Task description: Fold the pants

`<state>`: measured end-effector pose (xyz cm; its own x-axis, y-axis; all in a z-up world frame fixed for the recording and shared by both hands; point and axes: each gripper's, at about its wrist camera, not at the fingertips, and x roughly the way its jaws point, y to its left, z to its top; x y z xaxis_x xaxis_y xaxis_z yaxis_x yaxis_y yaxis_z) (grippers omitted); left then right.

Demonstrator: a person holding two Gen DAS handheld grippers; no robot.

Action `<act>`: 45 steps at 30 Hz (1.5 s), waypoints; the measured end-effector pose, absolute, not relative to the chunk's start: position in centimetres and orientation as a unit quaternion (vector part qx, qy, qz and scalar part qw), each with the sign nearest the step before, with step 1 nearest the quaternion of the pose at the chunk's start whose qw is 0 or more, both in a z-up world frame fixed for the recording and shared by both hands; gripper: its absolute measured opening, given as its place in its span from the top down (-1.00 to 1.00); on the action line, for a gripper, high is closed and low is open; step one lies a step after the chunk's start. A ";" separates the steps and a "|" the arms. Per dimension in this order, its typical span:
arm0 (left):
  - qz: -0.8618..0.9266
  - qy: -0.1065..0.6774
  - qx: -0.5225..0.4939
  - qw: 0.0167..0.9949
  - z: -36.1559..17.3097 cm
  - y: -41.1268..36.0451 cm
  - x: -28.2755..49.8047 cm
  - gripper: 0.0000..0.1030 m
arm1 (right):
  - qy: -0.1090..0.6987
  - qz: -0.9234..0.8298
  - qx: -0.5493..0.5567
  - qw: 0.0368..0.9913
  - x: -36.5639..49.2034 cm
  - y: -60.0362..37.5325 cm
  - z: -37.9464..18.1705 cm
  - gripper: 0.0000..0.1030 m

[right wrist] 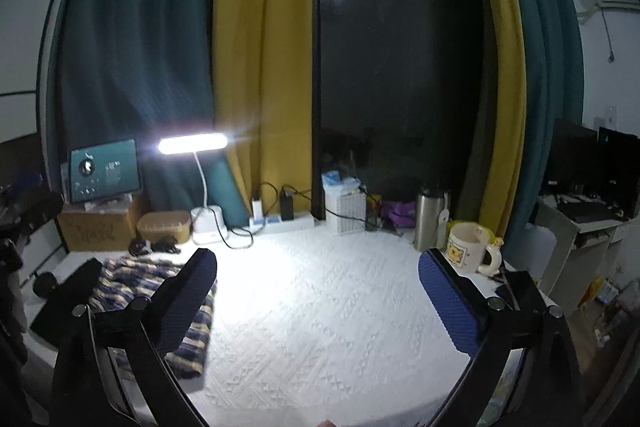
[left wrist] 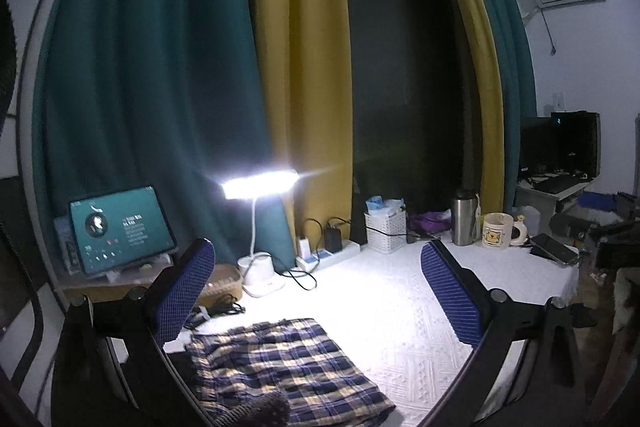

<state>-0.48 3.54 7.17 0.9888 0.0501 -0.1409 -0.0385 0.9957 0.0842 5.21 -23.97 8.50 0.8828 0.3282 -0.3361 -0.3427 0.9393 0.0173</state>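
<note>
Pants [left wrist: 280, 367] lie folded on the counter [left wrist: 380, 307] before the lamp [left wrist: 260, 183], so both grippers' jaws gape wide, holding nothing.

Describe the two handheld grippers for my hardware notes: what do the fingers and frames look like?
Both look alike. The left gripper and right gripper each have two long fingers faced with blue pads bearing a fine dotted grid texture. The pads sit on black angular frames, with round grey bolt heads at the joints. No cables or sleeves show.
</note>
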 end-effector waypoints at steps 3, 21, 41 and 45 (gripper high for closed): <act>0.033 0.057 0.035 0.997 7.9 4.2 -0.9 -0.98 | 0.156 0.167 -0.020 0.973 4.7 -23.8 9.4 -0.97; 0.056 0.012 -0.009 0.998 9.2 7.3 -2.8 -0.98 | 0.106 0.157 -0.028 0.982 3.1 -21.0 13.3 -1.00; 0.056 0.035 -0.016 0.998 8.2 7.9 -2.7 -0.98 | 0.127 0.168 -0.041 0.977 3.9 -19.1 12.3 -1.00; 0.052 0.036 -0.013 0.998 8.2 7.7 -2.8 -0.98 | 0.126 0.168 -0.040 0.977 3.9 -19.2 12.3 -1.00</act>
<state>-2.80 7.73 8.15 0.9921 0.1026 -0.0727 -0.1045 0.9943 -0.0232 3.90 -19.23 12.32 0.9119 0.3173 -0.2601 -0.3376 0.9406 -0.0360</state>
